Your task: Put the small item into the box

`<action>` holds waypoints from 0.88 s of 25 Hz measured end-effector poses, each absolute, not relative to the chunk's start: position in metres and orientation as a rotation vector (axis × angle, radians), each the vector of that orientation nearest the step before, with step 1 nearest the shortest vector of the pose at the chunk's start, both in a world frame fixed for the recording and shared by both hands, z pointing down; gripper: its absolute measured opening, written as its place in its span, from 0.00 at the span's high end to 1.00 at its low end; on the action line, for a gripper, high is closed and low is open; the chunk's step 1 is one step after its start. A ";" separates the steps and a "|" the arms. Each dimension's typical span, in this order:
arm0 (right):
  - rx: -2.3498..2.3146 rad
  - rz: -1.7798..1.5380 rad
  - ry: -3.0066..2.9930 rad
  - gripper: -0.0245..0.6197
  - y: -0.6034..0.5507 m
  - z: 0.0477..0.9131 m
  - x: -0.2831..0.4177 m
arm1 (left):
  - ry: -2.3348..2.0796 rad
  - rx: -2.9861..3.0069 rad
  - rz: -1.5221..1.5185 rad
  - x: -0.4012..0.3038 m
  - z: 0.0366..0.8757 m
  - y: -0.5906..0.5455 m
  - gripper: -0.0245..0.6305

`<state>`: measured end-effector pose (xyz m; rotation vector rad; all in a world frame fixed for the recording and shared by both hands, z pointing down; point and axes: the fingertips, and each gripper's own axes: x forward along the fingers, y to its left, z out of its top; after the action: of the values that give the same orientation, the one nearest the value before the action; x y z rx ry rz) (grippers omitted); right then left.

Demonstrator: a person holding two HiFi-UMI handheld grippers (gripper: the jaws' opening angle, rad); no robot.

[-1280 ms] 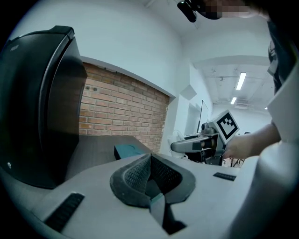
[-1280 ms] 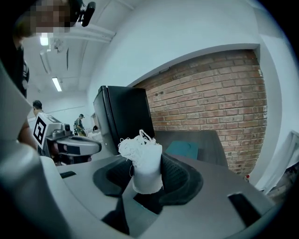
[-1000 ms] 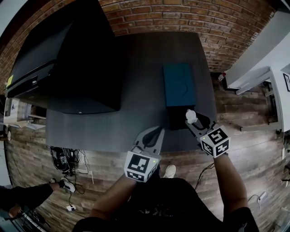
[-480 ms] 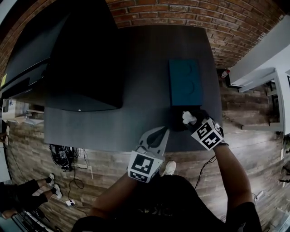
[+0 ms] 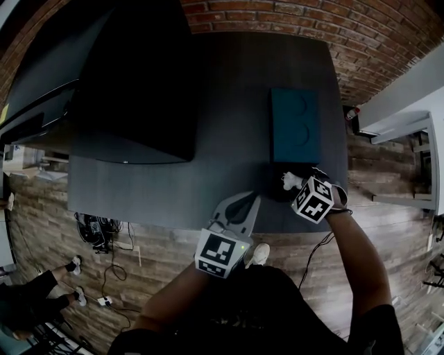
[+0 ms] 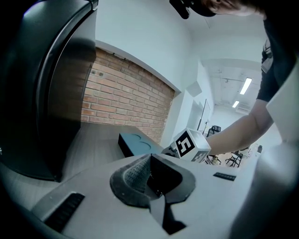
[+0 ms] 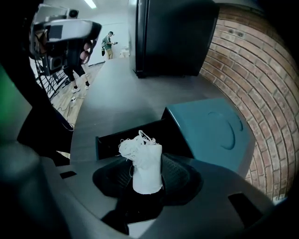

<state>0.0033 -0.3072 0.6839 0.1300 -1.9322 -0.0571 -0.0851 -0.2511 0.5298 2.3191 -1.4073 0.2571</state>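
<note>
A large black boxy unit (image 5: 132, 83) is seen standing on the left part of a dark grey rectangular tabletop (image 5: 229, 104). A red brick wall (image 5: 277, 14) is met at the tabletop's far edge. Tangled black cables (image 5: 97, 232) are strewn on the brown wood-plank floor (image 5: 388, 229).

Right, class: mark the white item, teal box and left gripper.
white item (image 7: 147, 168), right gripper view, its body
teal box (image 5: 295, 125), head view, top face
left gripper (image 6: 150, 159), left gripper view, closed jaw tips
</note>
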 end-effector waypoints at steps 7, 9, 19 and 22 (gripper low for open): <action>0.053 -0.064 -1.862 0.66 -0.304 0.696 0.000 | -1.421 2.296 0.259 -0.095 0.535 -0.251 0.91; 0.043 -0.061 -1.854 0.66 -0.305 0.697 -0.001 | -1.427 2.290 0.258 -0.097 0.535 -0.252 0.91; 0.031 -0.086 -1.845 0.65 -0.302 0.696 -0.003 | -1.445 2.273 0.258 -0.102 0.534 -0.245 0.91; 0.041 -0.095 -1.855 0.65 -0.301 0.695 -0.003 | -1.444 2.274 0.260 -0.101 0.533 -0.242 0.91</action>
<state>-0.0025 -0.3014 0.6946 0.0410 -1.8552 -0.0951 -0.1006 -0.2419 0.5330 2.2745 -1.4445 0.2596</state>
